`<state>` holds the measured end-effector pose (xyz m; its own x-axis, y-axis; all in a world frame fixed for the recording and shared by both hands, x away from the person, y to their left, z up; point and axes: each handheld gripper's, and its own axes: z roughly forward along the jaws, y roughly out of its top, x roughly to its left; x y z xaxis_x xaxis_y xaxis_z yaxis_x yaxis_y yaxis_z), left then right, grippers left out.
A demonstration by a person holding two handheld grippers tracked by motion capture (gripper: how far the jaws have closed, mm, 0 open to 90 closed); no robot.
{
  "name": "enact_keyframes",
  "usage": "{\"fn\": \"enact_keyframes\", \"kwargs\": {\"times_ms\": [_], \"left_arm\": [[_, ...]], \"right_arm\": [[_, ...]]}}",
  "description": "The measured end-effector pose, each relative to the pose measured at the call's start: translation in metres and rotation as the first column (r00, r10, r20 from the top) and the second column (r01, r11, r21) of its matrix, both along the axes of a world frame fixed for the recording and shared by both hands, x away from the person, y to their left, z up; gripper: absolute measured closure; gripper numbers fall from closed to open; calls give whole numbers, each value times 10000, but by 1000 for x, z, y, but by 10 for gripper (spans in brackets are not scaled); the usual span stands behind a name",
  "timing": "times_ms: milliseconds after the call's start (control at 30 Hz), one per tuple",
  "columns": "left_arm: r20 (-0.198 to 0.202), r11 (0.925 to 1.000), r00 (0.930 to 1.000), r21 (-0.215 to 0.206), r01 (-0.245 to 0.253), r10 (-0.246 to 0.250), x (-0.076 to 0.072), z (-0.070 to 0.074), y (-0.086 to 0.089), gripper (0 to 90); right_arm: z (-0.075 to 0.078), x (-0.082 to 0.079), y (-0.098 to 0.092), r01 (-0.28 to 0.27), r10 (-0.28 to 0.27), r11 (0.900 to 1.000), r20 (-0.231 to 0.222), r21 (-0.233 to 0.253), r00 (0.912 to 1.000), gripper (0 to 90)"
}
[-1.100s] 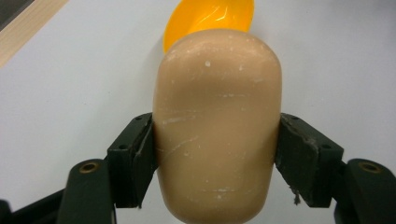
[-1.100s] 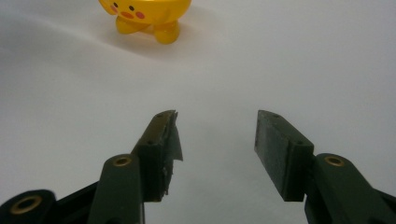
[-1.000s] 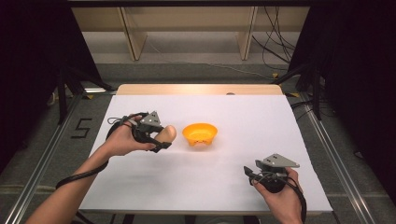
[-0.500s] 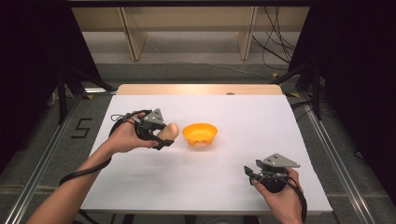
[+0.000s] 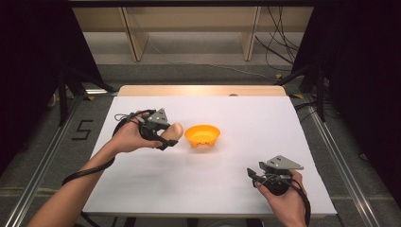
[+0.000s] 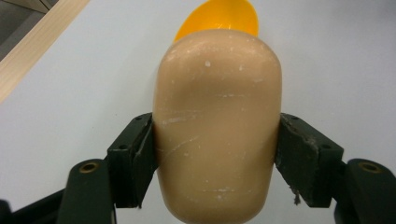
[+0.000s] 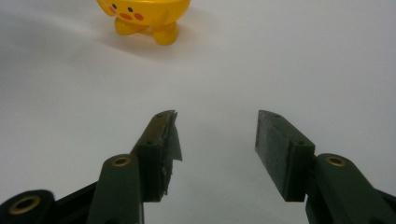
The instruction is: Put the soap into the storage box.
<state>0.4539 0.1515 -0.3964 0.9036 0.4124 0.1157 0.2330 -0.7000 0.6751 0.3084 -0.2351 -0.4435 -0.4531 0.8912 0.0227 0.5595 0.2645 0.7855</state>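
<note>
A: White bench (image 5: 203, 189), wooden strip along its far edge, dark curtains either side, grey floor with cables beyond. What sits on it?

B: One yellow bowl (image 5: 202, 135), just past centre. In the right gripper view it has small feet and a painted face with pink cheeks, at 11 o'clock from the jaws.

A: Left gripper (image 5: 166, 137)?

B: Clenched on a tan egg (image 5: 172, 131). In the left gripper view both black jaws press the egg's flanks, its rounded end pointing away, the bowl's rim showing behind it at 12 o'clock. From above, the egg is held just beside the bowl, at the bowl's 9 o'clock. Cannot tell whether egg and bowl touch.

A: Right gripper (image 5: 250, 174)?

B: Released, nothing between the jaws, only bare bench there. It is low near the bench's front edge, at 5 o'clock from the bowl and well apart from it. One pad looks frayed at its tip.
</note>
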Motion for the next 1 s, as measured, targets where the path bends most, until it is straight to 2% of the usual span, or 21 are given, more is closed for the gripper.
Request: {"fn": "enact_keyframes", "kwargs": {"times_ms": [67,100,133,167,233,267,300,333,367,433,467,533,567,667,733,767,800,833,867,933,1000], "left_arm": [[-36,10000,10000,-30,0,0,1,0,-2,325],[67,9989,9995,340,313,-316,3,3,-1,325],[73,9999,9999,74,136,-136,2,2,-3,325],[66,9991,9996,324,271,-273,3,3,-3,325],[15,9999,9999,28,101,-101,2,2,-6,325],[133,9986,9992,359,376,-381,4,5,-5,325],[124,9997,9996,64,237,-238,4,3,-7,325],[130,9997,9996,52,232,-232,4,3,-7,325],[103,9995,9996,205,244,-247,4,4,-7,325],[69,9997,9997,94,229,-230,4,4,-9,325],[119,9988,9993,326,357,-361,6,5,-8,325],[233,9989,9989,248,407,-413,7,5,-10,325],[230,9994,9992,126,313,-316,6,4,-11,325],[211,9996,9994,99,270,-272,7,5,-11,325],[196,9982,9988,401,446,-454,9,6,-10,325],[165,9995,9995,123,275,-277,8,5,-12,325],[268,9978,9983,426,503,-514,10,7,-10,325],[335,9982,9982,341,483,-495,10,6,-11,325],[231,9996,9993,83,286,-288,9,5,-12,325],[334,9986,9982,237,480,-488,11,6,-13,325],[275,9972,9977,440,604,-616,12,7,-13,325]], "right_arm": [[0,0,0,3,-3,10000,-2,8,10000,483],[0,0,0,6,-6,10000,-2,9,10000,483],[0,-1,2,145,-140,9996,-205,241,9997,483],[0,0,0,-9,9,10000,-18,67,10000,482],[0,0,1,-48,48,9999,-29,95,10000,482],[0,0,0,-75,76,9999,-33,103,10000,482],[0,0,1,-121,124,9997,-141,208,9998,482],[0,-2,2,130,-121,9994,-258,323,9996,482],[0,-1,1,37,-35,9998,-105,196,9999,481],[0,-1,1,47,-45,9998,-101,195,9999,481],[0,-1,1,47,-45,9998,-101,195,9999,481],[0,-1,1,61,-59,9998,-116,189,9999,480],[0,-1,2,151,-144,9995,-264,270,9995,481],[0,-1,1,60,-57,9998,-126,186,9999,480],[0,-1,0,67,-64,9998,-120,179,9999,480],[0,-2,2,206,-193,9991,-338,380,9992,479],[0,-2,2,206,-193,9991,-338,380,9992,479],[0,-2,1,177,-172,9995,-166,269,9997,479],[0,0,0,37,-37,9999,-5,122,10000,479],[0,0,0,38,-36,9998,-99,175,9999,479],[0,0,0,22,-19,9998,-111,184,9999,478]]}}
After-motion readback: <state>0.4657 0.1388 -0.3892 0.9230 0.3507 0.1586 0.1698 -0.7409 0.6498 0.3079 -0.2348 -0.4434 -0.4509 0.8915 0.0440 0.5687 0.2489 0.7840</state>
